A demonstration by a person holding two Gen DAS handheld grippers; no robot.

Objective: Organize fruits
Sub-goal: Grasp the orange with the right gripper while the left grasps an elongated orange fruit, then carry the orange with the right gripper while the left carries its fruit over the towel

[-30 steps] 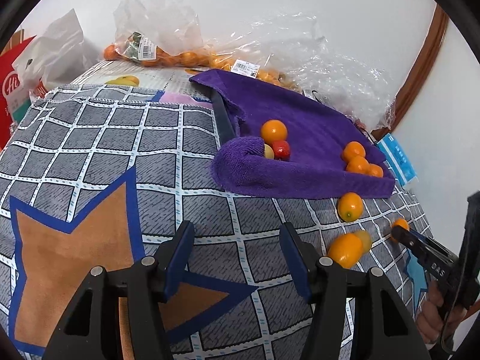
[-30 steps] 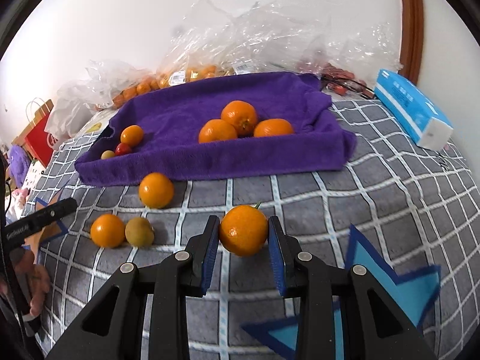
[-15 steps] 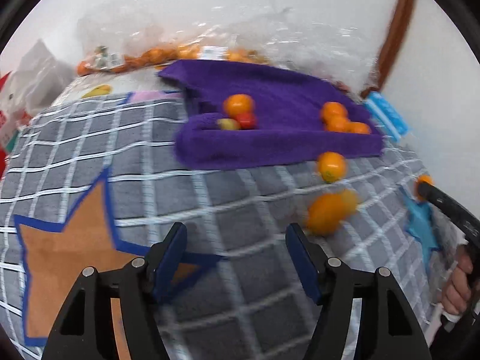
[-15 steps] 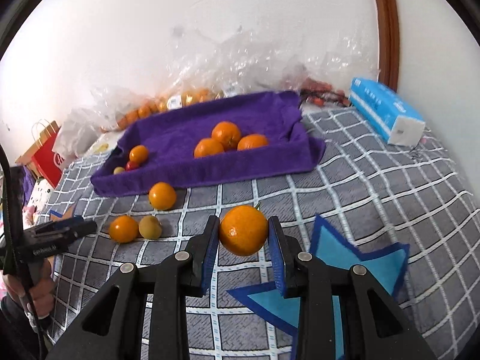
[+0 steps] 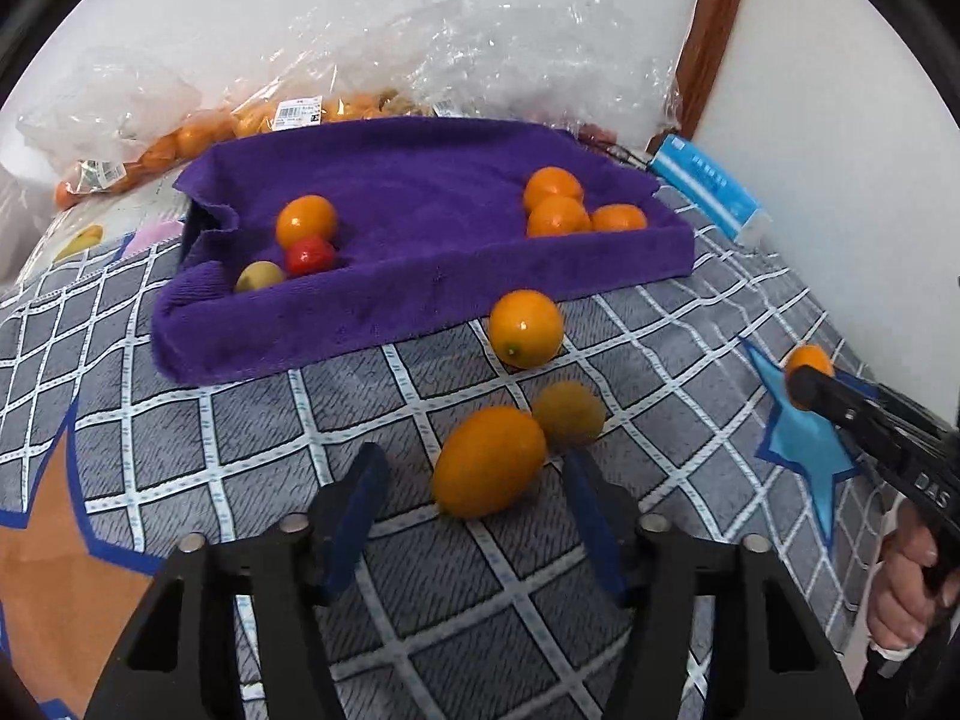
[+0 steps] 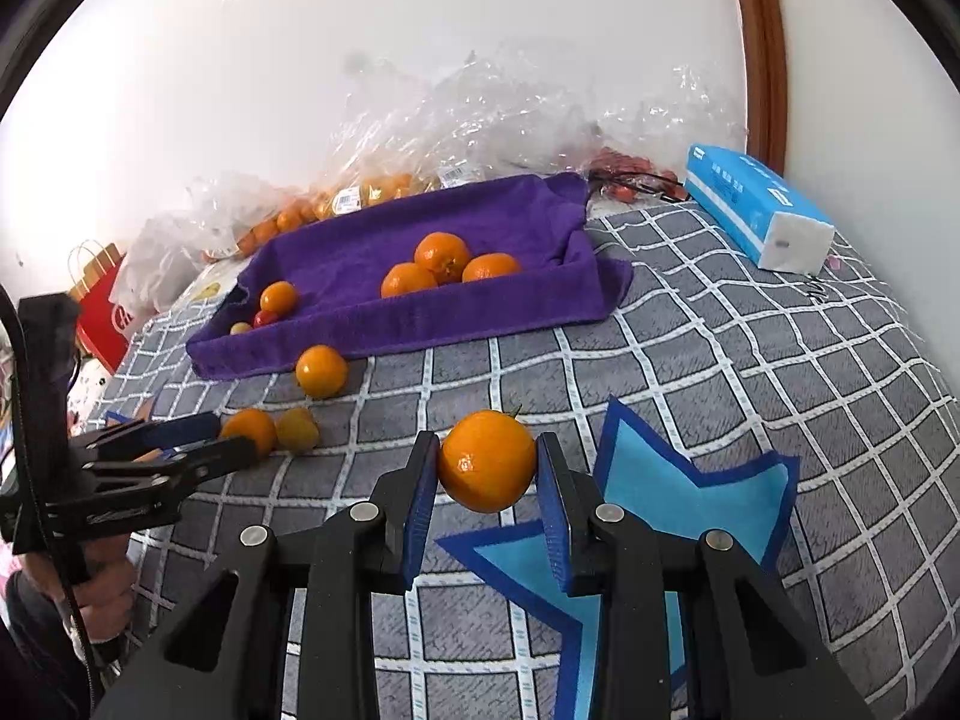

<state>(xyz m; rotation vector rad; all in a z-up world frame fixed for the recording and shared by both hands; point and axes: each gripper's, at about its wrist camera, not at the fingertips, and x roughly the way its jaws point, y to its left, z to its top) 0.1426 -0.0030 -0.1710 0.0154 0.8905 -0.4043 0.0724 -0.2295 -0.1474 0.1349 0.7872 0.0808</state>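
The right gripper (image 6: 487,480) is clamped on a round orange (image 6: 487,461), both blue pads pressed against its sides, and the fruit hangs clear above the grey checked bedspread (image 6: 750,372), over the edge of a light blue star patch (image 6: 672,498). It sits in front of the purple towel tray (image 6: 420,324), well apart from it.

The left gripper (image 5: 474,516) is unclenched, its jaws closing with nothing pressed between them. An oval orange fruit (image 5: 489,461) lies on the bedspread just ahead of its fingers (image 5: 354,510), in line with the gap but not gripped. A duller yellowish fruit (image 5: 569,414) touches that oval one on the side nearer the tray, and a rounder orange fruit (image 5: 527,329) lies just in front of the tray's near wall.

Inside the tray, three oranges (image 5: 561,210) huddle in the right-hand corner. In the left-hand corner sit an orange fruit (image 5: 306,222), a small red one (image 5: 309,255) and a pale yellow one (image 5: 259,276), all close together.

Behind the tray, clear plastic bags (image 6: 480,120) of fruit lean against the wall; to the tray's right lies a blue tissue pack (image 6: 756,204).
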